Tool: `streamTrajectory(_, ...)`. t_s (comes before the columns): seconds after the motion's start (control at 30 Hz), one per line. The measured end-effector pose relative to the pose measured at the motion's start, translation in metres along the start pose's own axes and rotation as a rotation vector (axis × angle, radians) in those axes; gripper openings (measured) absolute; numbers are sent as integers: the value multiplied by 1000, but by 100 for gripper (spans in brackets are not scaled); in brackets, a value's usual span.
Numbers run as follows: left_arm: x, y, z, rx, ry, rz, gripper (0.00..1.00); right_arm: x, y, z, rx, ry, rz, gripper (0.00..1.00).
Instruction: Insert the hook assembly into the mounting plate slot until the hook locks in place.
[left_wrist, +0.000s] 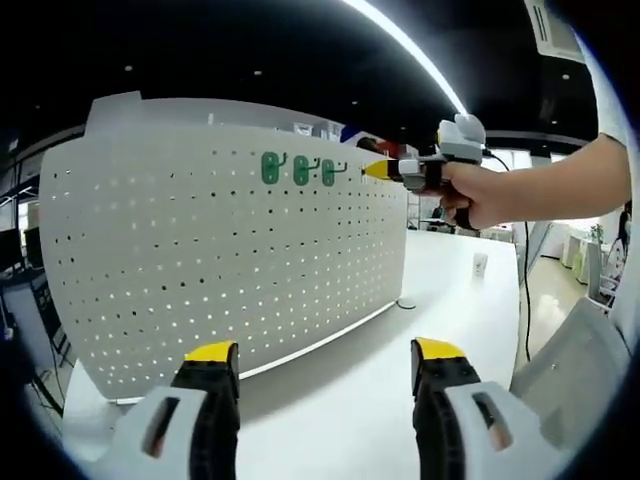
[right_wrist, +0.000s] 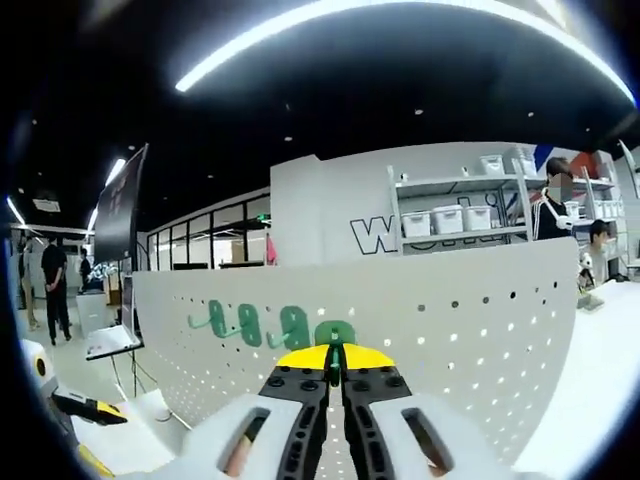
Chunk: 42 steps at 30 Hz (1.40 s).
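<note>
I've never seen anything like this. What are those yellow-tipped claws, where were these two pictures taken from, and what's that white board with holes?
No robot here: a person holds a two-jaw gripper in each hand, each carrying a camera. The left gripper view shows the left gripper open over a white table. On it stands a pegboard with green hooks. The person's hand holds the right gripper up to the board. In the right gripper view, its jaws are shut on a green hook at the board.

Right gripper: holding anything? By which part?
Right gripper is shut on a green hook, pinched at its near end against the pegboard. Left gripper is open, holding nothing.
</note>
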<state>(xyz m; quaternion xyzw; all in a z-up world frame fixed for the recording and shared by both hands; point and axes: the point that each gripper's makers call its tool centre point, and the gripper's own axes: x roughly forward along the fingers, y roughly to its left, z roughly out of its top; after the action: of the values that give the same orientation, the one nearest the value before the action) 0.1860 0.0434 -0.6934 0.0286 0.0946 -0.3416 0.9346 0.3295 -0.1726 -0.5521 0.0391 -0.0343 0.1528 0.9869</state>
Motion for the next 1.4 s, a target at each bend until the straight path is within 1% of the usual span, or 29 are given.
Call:
streamTrajectory(0.2,0,1,0,-3,4,6,72,7,-6,5,-19,-17,-15,1)
streamTrajectory(0.27,0,0,1,-13,-5,3,72,8,-7,7,-29,-27,-19,1)
streamTrajectory(0.47,1,2,0,-9,0,6,72,15,-7,10,-59,-35,-12,1)
streamTrajectory(0.63,1,3,-2,-14,7,9,72,18,-7,9,-68,-34,-10,1)
streamTrajectory(0.7,1,3,-3,-14,10,9,71,20,-9,8,-58,-36,-9,1)
streamTrajectory(0.77,1,3,-3,-16,12,8,71,21,-10,6,-71,-30,-10,1)
streamTrajectory(0.93,1,2,-4,-18,22,7,70,23,-13,6,-44,-40,-19,1)
streamTrajectory(1.03,0,2,3,-15,10,4,70,26,-11,5,-56,-34,-16,1)
streamTrajectory(1.13,1,4,5,-13,5,8,69,27,-11,2,-54,-35,-29,1)
streamTrajectory(1.27,0,6,2,-22,8,14,68,27,-11,2,-52,-43,-53,1)
streamTrajectory(1.4,-1,6,0,-28,11,17,68,29,-11,1,-85,-39,-95,1)
